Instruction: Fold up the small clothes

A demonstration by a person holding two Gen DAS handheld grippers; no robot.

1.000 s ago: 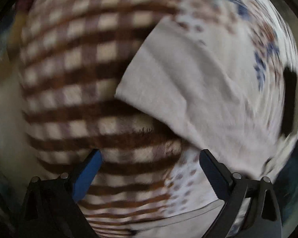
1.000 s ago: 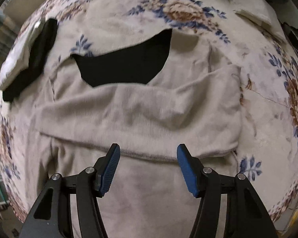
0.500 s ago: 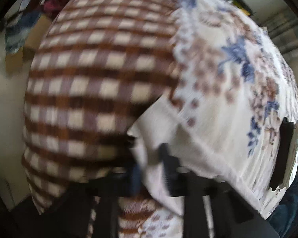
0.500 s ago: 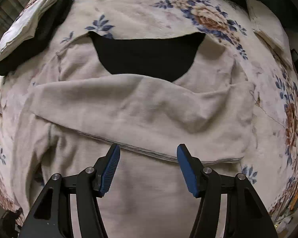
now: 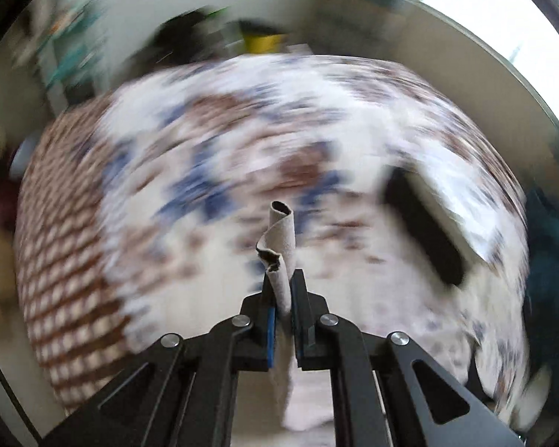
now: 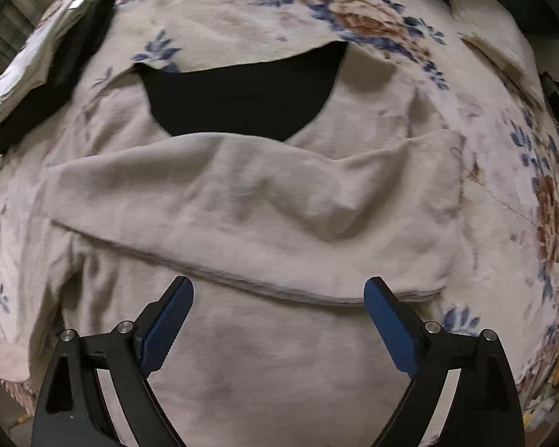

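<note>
A beige knit top (image 6: 264, 201) with a black inner neckline (image 6: 242, 97) lies spread on the floral bedspread (image 6: 384, 15). One sleeve is folded across its chest. My right gripper (image 6: 278, 298) is open and empty, hovering over the top's lower half. My left gripper (image 5: 283, 290) is shut on a fold of the beige top (image 5: 281, 238), whose edge sticks up between the fingers, lifted above the bed. The left wrist view is blurred by motion.
A folded black and white garment (image 6: 44, 70) lies at the bed's far left, also in the left wrist view (image 5: 425, 223). A folded pale cloth (image 6: 484, 33) lies at the far right. A brown checked blanket (image 5: 63, 260) covers the bed's left side.
My left gripper has closed on the edge of the beige top and lifted it, swinging up fast. My right gripper stays open and has shifted slightly over the top.
</note>
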